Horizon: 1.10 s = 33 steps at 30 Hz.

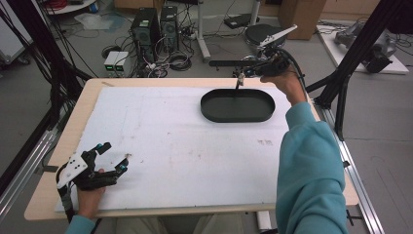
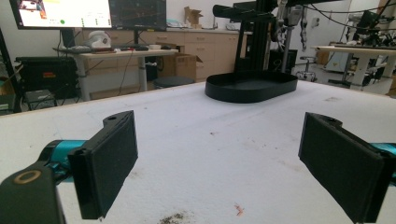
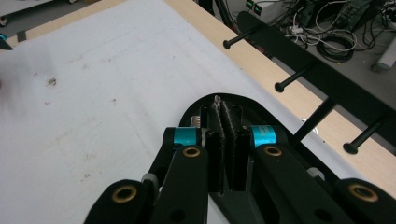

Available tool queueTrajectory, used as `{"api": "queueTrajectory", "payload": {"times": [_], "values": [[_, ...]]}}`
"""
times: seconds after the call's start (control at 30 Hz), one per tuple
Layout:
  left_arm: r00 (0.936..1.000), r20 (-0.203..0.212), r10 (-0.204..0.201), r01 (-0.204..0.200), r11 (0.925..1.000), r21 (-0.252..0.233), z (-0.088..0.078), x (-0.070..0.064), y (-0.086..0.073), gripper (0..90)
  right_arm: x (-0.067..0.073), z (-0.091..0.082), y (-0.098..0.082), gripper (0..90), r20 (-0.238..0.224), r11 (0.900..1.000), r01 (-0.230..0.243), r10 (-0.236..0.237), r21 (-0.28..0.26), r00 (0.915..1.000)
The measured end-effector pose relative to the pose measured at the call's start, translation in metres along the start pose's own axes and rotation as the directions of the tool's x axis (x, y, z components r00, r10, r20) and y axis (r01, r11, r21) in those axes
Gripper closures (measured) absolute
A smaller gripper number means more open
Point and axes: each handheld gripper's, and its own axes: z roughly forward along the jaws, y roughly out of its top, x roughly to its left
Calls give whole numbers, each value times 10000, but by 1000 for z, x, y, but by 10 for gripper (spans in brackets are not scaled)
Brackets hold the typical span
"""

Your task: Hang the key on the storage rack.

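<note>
A black oval tray (image 1: pixel 210 110) sits at the far right of the white table sheet (image 1: pixel 170 141). My right gripper (image 1: pixel 239 81) hangs above the tray's far rim and points down at it. In the right gripper view its jaws (image 3: pixel 223 112) stand pressed together over the tray (image 3: pixel 192 108); I cannot tell whether anything thin is pinched at their tip. My left gripper (image 1: pixel 116 155) rests at the near left corner, open, with nothing between its pads (image 2: pixel 109 163). From there the tray (image 2: pixel 252 87) is seen far ahead.
A black bar with several pegs (image 3: pixel 299 60) juts over the table's far edge beside the right hand (image 1: pixel 229 63). A teal sleeve (image 1: pixel 304 165) runs up the right side. Small brown stains (image 1: pixel 265 142) mark the sheet. Computers and cables lie on the floor behind.
</note>
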Motion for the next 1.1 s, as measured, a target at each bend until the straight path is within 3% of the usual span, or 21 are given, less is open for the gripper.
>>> {"api": "queueTrajectory", "payload": {"times": [0.43,1.1], "values": [[10000,14,10,-10,10000,-4,0,0,0,121,-15,16,20,888,10,9993,-175,175,322,9998],[10000,4,-3,3,10000,-24,0,0,0,121,-25,43,18,887,384,9935,-201,159,1116,9991]]}}
